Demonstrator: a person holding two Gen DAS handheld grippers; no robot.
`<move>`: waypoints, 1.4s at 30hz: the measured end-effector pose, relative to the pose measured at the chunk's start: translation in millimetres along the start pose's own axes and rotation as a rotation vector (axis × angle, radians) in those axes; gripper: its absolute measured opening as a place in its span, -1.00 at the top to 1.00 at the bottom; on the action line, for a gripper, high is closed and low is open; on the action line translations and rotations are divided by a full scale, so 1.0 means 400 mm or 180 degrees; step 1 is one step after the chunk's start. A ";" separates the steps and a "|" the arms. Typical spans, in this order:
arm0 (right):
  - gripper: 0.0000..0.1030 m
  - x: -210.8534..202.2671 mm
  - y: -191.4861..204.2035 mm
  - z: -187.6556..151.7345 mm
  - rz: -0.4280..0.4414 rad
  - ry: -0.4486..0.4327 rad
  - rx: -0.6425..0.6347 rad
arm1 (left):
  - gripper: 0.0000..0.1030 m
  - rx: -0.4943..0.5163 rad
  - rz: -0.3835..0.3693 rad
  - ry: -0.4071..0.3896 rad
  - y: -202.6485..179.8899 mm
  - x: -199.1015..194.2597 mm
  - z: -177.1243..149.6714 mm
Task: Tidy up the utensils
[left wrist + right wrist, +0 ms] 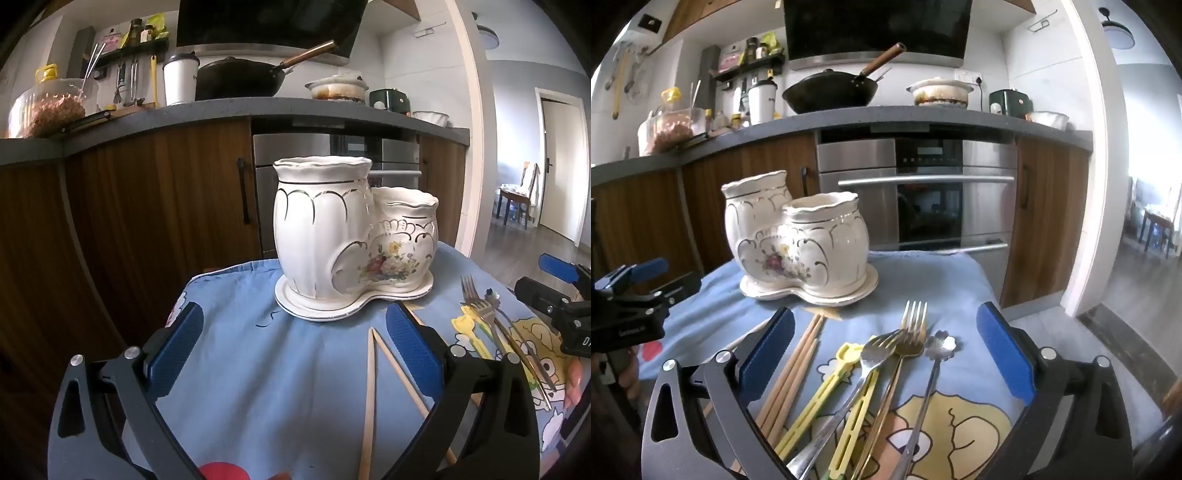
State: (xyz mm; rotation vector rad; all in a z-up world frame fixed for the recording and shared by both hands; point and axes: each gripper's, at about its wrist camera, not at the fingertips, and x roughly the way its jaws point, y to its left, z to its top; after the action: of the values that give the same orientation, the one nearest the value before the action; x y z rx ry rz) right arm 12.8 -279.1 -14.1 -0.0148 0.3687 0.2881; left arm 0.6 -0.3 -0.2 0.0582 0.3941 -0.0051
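Right gripper [885, 356], open and empty, is held above two forks [905, 332], one spoon [940, 345]; left gripper [294, 350], likewise open, above two chopsticks [370, 398].

a white ceramic double-pot holder [798, 243] with gilt lines and a flower print stands upright on its tray. near it lie wooden chopsticks [792, 373], yellow plastic chopsticks [827, 398], a silver fork [875, 354], a gold fork [912, 325] and a flower-ended spoon [940, 345], loosely overlapping.
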 end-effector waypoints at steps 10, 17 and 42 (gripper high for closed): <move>-0.90 0.000 0.001 -0.001 0.0001 0.0001 0.0002 | -0.90 0.0026 0.0013 -0.0044 -0.012 0.000 0.000; -0.90 0.002 0.004 -0.002 0.0000 0.0003 0.0000 | -0.90 -0.0004 0.0011 -0.0040 -0.011 -0.004 -0.005; -0.90 0.003 0.004 -0.002 -0.0002 0.0011 -0.0007 | -0.90 -0.0026 -0.0005 -0.0035 0.000 -0.001 -0.004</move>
State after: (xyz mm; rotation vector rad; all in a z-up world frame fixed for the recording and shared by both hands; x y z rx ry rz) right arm 13.2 -277.5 -15.4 -0.0175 0.3719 0.2881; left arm -0.6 -0.1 -1.5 0.0499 0.3831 -0.0054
